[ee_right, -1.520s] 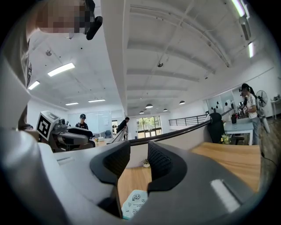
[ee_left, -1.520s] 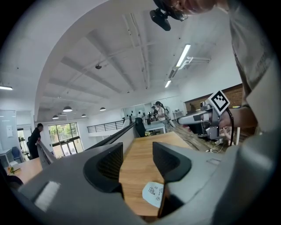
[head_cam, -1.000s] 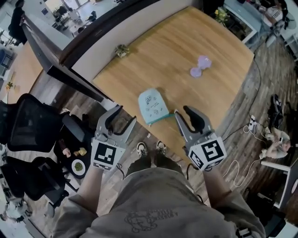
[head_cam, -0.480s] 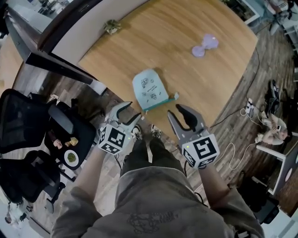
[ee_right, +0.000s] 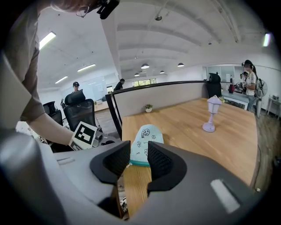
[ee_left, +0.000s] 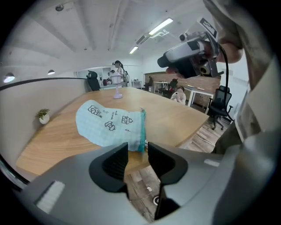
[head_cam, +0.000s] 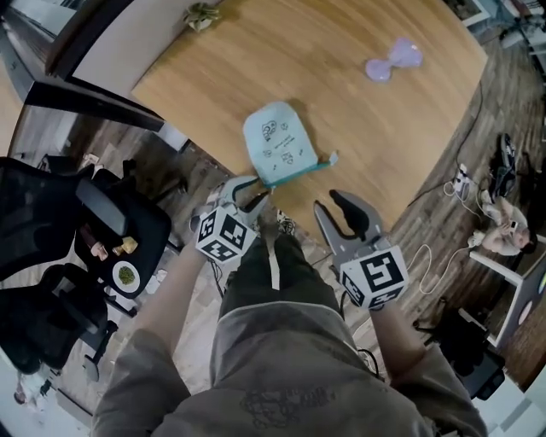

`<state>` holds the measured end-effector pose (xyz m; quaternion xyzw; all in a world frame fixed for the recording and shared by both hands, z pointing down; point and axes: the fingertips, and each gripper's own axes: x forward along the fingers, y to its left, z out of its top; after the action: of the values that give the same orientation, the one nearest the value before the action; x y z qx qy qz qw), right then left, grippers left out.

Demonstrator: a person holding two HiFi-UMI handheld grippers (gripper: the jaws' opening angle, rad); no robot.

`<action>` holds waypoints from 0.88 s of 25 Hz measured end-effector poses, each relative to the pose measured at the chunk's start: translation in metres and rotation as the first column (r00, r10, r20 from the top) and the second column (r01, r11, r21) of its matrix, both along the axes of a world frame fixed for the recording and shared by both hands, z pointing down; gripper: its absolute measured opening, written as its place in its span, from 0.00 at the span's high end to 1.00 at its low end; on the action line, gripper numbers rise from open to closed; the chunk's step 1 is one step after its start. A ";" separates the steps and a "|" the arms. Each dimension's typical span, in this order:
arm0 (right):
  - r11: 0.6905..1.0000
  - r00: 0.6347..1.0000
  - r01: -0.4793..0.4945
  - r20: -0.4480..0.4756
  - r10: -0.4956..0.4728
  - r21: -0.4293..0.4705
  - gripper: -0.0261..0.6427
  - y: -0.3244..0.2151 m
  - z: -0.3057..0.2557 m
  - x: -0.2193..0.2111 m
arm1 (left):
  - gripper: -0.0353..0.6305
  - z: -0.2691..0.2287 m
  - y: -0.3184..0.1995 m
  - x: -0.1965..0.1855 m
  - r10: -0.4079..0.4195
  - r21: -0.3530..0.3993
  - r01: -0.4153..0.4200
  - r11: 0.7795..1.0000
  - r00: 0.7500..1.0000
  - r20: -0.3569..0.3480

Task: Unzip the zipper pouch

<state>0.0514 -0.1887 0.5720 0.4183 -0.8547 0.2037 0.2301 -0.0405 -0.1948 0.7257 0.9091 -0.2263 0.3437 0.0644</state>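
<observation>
A light teal zipper pouch with small cartoon prints lies flat near the front edge of the wooden table. Its darker teal zipper edge faces me. My left gripper hovers just off the table edge at the pouch's near left corner. Its jaws are closing with nothing between them. In the left gripper view the pouch lies just beyond the left gripper. My right gripper stands open and empty, short of the zipper's right end. The pouch shows ahead of the right gripper.
A small purple lamp stands on the table far right, and a little potted plant at the back left. A black office chair is on the floor to my left. Cables lie on the floor at the right.
My left gripper has moved forward and right to the pouch's near corner, and its jaws have narrowed. The right gripper has kept about the same spot, jaws unchanged.
</observation>
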 end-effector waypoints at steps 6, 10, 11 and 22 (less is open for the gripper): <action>0.999 1.000 -0.006 -0.029 0.005 -0.035 0.76 0.000 0.012 0.003 | 0.74 0.015 0.000 0.008 0.047 -0.037 -0.046 0.998 0.999 0.007; 0.999 1.000 -0.016 -0.027 0.015 -0.046 0.76 0.002 0.016 0.003 | 0.76 0.017 0.001 0.008 0.063 -0.060 -0.064 0.996 0.998 -0.007; 0.999 1.000 -0.018 -0.024 0.017 -0.051 0.76 0.003 0.017 0.003 | 0.79 0.017 0.002 0.009 0.062 -0.066 -0.063 0.996 0.998 -0.010; 0.998 0.998 -0.056 0.019 0.057 -0.043 0.76 -0.005 -0.004 0.011 | 0.88 -0.009 -0.009 0.013 -0.065 -0.245 0.033 0.969 0.990 -0.126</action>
<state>0.0625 -0.1937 0.5682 0.4352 -0.8405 0.2322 0.2243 -0.0275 -0.2037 0.7166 0.9095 -0.2002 0.3055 0.1983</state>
